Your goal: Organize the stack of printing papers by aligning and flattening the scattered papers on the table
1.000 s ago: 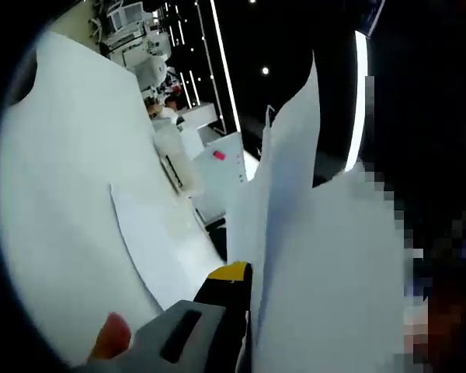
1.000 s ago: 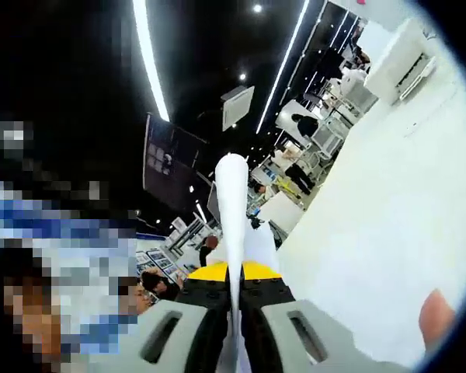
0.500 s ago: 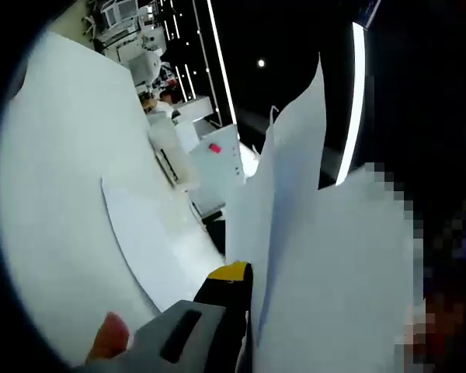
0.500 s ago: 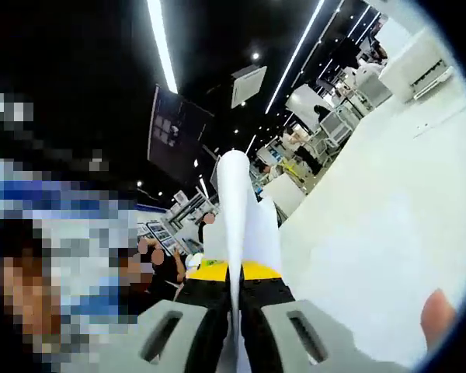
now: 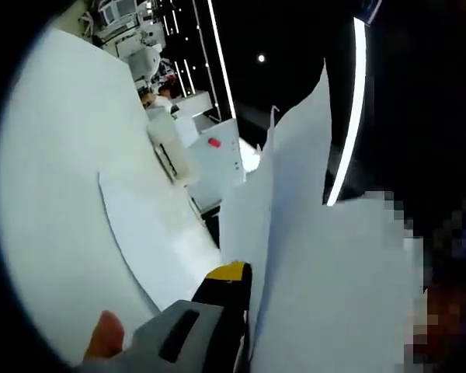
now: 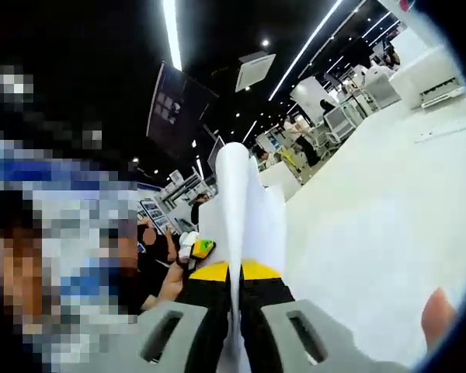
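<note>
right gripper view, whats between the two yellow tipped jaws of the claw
In the right gripper view the right claw is shut on the stack of papers, seen edge-on, rising straight up from between the jaws with nothing else there.

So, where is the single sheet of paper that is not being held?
In the left gripper view, the loose sheet lies flat on the white table, left of the left tongs and the held papers.

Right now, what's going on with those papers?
A person holds the papers up off the white table, pinched on two sides: the left gripper and the right gripper are each shut on them. The sheets stand on edge, uneven at the top. One loose sheet lies flat on the table.
</note>
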The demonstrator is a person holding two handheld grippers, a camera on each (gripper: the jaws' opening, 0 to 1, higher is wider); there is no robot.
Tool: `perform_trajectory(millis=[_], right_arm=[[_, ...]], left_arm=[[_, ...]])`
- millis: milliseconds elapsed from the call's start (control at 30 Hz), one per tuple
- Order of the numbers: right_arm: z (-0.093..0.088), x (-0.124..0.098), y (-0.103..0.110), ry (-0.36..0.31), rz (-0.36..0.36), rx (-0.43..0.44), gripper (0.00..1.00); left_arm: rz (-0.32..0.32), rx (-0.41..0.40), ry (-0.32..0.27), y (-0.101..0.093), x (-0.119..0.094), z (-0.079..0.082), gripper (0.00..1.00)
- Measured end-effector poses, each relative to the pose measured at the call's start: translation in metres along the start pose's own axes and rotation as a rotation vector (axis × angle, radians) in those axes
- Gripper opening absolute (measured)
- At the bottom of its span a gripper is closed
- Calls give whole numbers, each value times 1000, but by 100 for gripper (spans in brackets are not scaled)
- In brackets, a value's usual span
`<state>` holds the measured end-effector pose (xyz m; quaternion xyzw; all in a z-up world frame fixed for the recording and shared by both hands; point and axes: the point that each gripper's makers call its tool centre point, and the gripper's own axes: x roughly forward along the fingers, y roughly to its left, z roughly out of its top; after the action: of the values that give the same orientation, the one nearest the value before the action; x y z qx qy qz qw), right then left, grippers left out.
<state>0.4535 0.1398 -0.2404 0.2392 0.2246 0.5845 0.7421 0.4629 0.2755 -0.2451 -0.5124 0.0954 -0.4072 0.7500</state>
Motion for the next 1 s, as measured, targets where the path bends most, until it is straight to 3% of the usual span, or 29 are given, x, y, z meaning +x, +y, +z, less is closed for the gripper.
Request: perform_trajectory(millis=[700, 1000], right_arm=[[-10, 30, -17, 42, 37, 77, 0], [-15, 40, -21, 54, 57, 113, 0]], left_arm=[[9, -72, -26, 13, 17, -9, 15], [25, -98, -38, 22, 26, -3, 15]])
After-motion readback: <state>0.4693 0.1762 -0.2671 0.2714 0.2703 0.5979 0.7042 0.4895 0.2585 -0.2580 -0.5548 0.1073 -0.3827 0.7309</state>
